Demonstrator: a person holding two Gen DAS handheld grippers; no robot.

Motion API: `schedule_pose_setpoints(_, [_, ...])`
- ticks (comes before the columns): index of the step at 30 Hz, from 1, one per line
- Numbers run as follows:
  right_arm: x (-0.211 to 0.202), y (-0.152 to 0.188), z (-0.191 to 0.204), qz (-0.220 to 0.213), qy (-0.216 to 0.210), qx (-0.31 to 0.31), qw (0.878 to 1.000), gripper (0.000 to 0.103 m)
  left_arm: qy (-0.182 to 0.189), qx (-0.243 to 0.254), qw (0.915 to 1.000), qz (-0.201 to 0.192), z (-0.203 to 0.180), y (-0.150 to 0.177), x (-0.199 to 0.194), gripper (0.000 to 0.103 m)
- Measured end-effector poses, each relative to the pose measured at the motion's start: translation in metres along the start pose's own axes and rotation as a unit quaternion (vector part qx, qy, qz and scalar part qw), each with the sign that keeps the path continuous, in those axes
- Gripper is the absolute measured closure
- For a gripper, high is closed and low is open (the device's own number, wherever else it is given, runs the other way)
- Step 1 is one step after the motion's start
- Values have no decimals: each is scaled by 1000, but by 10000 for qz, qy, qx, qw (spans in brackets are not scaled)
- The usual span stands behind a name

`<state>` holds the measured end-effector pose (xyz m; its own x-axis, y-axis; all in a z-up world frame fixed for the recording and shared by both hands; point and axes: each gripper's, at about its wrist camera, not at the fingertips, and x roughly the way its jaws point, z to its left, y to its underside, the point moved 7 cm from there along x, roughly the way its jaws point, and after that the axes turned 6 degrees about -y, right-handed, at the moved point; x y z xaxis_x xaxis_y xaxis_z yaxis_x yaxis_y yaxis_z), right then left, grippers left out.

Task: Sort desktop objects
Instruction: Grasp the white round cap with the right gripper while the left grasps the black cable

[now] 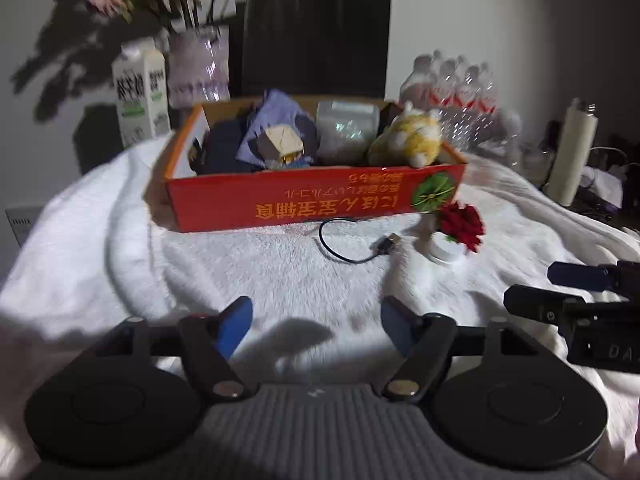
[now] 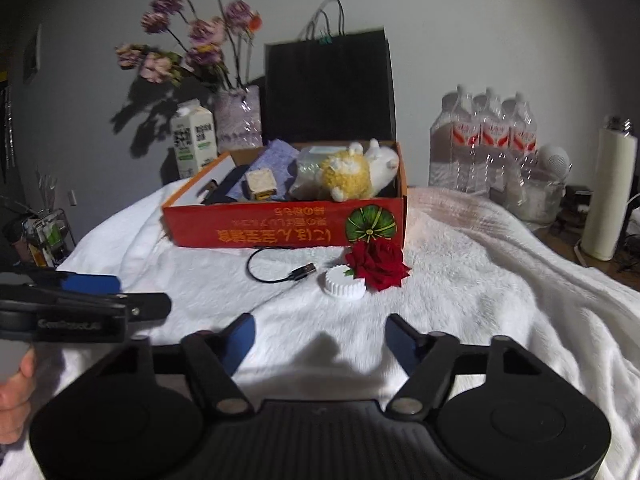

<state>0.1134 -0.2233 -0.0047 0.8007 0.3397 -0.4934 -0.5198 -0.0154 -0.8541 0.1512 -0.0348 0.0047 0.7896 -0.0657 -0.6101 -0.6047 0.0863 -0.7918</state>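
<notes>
Ahead of both empty, spread-fingered tools, the black cable (image 2: 280,270) lies before the red box (image 2: 288,228), its plug pointing right toward the rose (image 2: 378,264), nearer the right hand-held gripper (image 2: 320,340) than the left hand-held gripper (image 1: 316,322).

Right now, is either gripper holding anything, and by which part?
Nothing is held. The left gripper and right gripper are both open, empty, over the white fluffy blanket.

A red rose (image 2: 378,262) on a white cap and a black cable (image 2: 276,270) lie before the filled red box (image 2: 280,226).
</notes>
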Motion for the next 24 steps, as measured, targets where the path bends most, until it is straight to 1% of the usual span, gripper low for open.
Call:
schedule_pose_setpoints(1, [12, -4, -4, 73, -23, 91, 9999, 39, 55, -24, 9999, 112, 0, -8, 16, 43])
schedule_pose_setpoints(3, [40, -10, -12, 254, -36, 226, 9994, 42, 4, -102, 9996, 256, 1, -20, 46, 52])
schedule_pose_setpoints(5, [63, -11, -20, 411, 5, 393, 9984, 46, -12, -88, 9993, 358, 2, -29, 72, 52])
schedule_pose_setpoints(7, [84, -10, -26, 600, 66, 571, 9965, 47, 41, -141, 9986, 516, -2, -34, 95, 53])
schedule_pose_setpoints(9, [98, -11, -27, 575, 122, 573, 9966, 48, 90, -193, 9976, 659, -5, -36, 113, 57])
schedule_pose_setpoints(10, [102, -12, -27, 545, 157, 539, 9969, 48, 5, -157, 9983, 553, -7, -39, 117, 58])
schedule_pose_setpoints(11, [106, -14, -26, 519, 184, 516, 9971, 51, -52, -107, 9985, 529, -9, -41, 120, 62])
schedule_pose_setpoints(12, [109, -15, -25, 512, 188, 491, 9973, 53, -66, -143, 9984, 542, -10, -42, 122, 82])
schedule_pose_setpoints(13, [112, -17, -25, 495, 188, 428, 9977, 64, -53, -215, 9983, 543, -10, -42, 122, 98])
schedule_pose_setpoints(15, [113, -17, -23, 448, 201, 343, 9982, 64, 55, -237, 9983, 538, -14, -40, 117, 98])
schedule_pose_setpoints(17, [109, -17, -22, 418, 144, 321, 9985, 65, -37, -95, 9989, 464, -16, -33, 107, 99])
schedule_pose_setpoints(19, [101, -16, -19, 420, 46, 314, 9986, 65, -77, -76, 9991, 413, -14, -27, 91, 99])
schedule_pose_setpoints(22, [77, -13, -5, 363, -91, 162, 9992, 65, -43, -199, 9994, 265, -7, -17, 51, 99])
schedule_pose_setpoints(24, [55, -11, 7, 270, -299, 132, 9991, 65, -37, -301, 9995, 117, 0, -11, 20, 99])
